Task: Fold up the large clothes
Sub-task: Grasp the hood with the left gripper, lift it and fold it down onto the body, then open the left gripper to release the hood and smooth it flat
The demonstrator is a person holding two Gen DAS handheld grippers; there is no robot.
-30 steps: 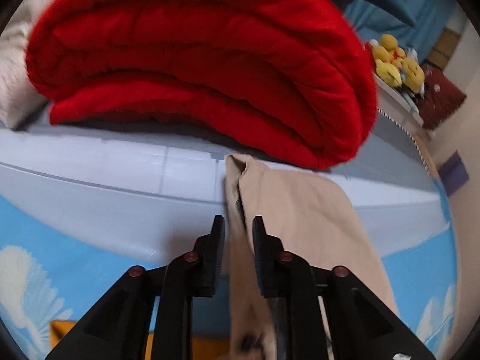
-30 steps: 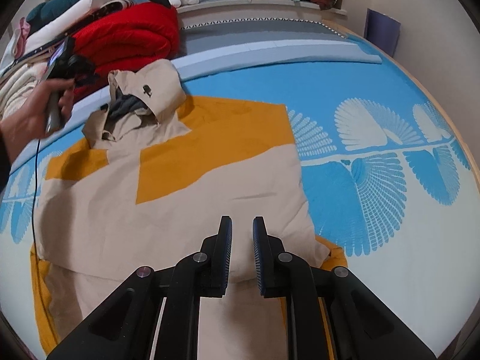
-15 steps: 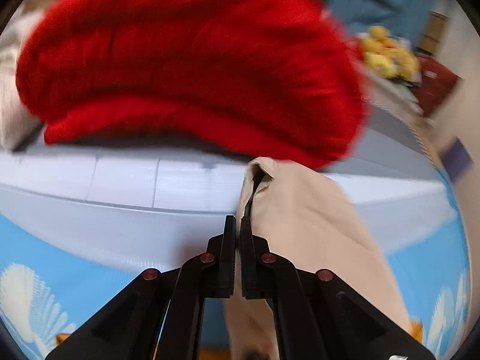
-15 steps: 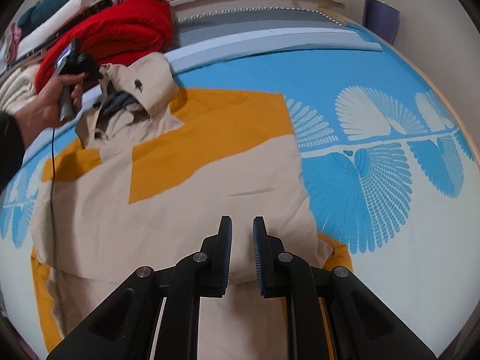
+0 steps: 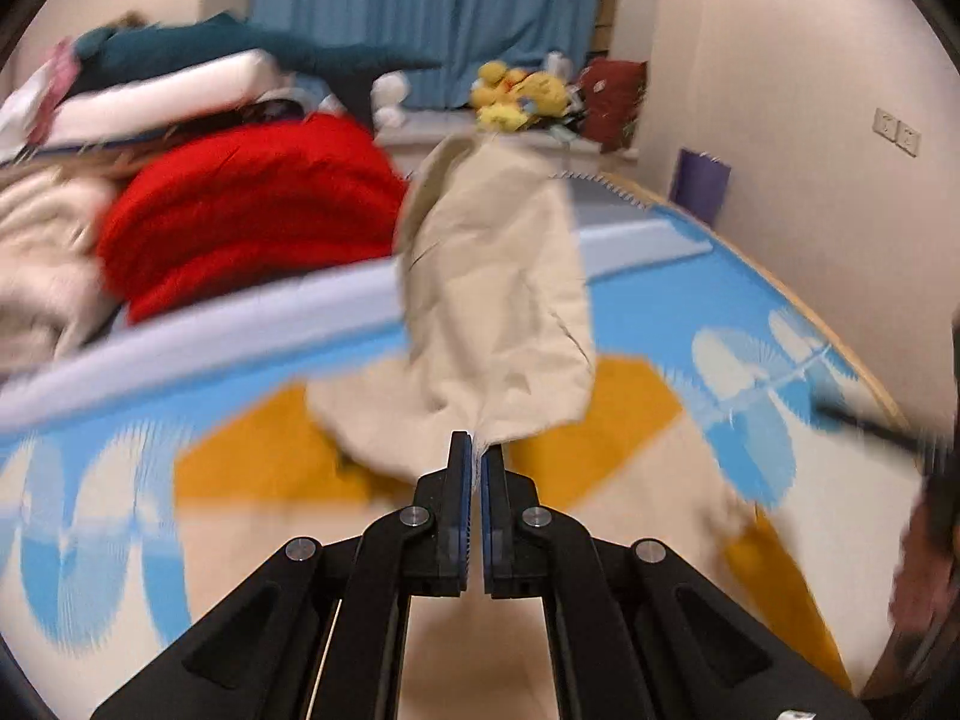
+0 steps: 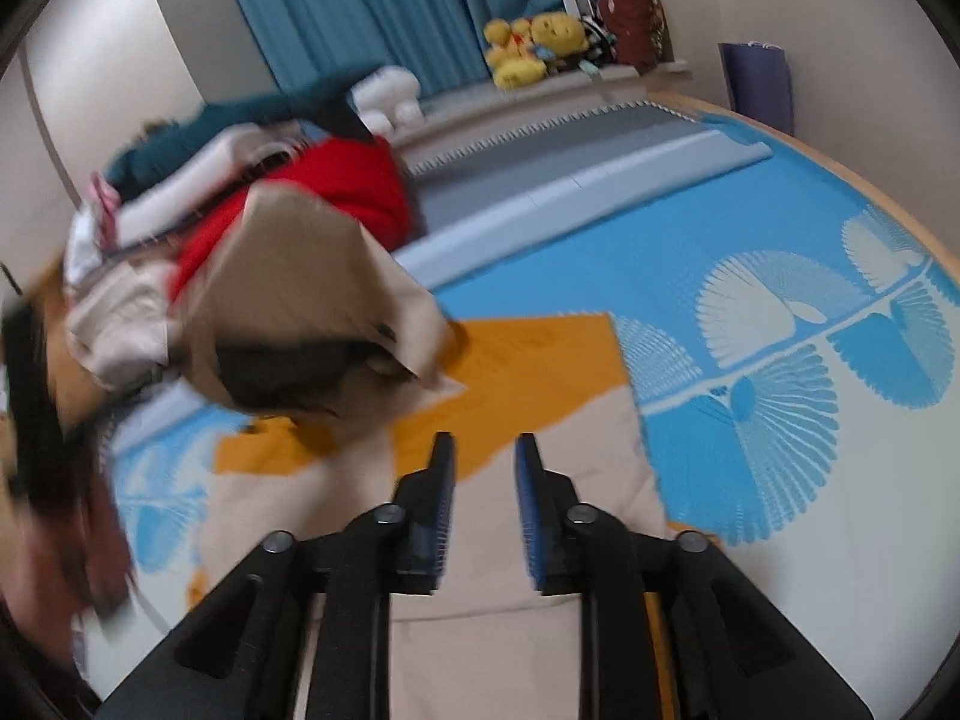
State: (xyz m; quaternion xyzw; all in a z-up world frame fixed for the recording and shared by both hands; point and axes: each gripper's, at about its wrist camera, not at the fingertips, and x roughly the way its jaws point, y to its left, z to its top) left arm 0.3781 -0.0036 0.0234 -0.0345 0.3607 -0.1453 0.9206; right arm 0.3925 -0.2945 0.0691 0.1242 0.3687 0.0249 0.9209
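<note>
Plainly, the left gripper (image 5: 478, 456) is clamped tight on a pinch of beige cloth: the hood (image 5: 492, 276) of a beige-and-orange jacket (image 6: 540, 516), lifted clear of the bed and hanging up in front of the lens. Most of that view is smeared by motion, so the hood's far edge melts into the yellow plush toys (image 5: 519, 99) behind it, and where the fabric enters the pads is a pale blur. The rest of the jacket lies spread on the blue fan-patterned bedspread (image 6: 780, 276), its lower part cut off by the frame.

In the right wrist view the right gripper (image 6: 483, 456) hovers above the jacket's body with its jaws opening and nothing between them. The raised hood (image 6: 312, 276) shows there too, its dark lining turned toward the camera; the hand (image 6: 36, 420) behind it is a streak at the left edge, possibly with a dark sleeve. Beyond, a folded red blanket (image 5: 252, 210) sits near a heap of pale and teal bedding (image 5: 168, 69), too blurred to sort out. A blue curtain (image 6: 372, 6) fills the back wall.
</note>
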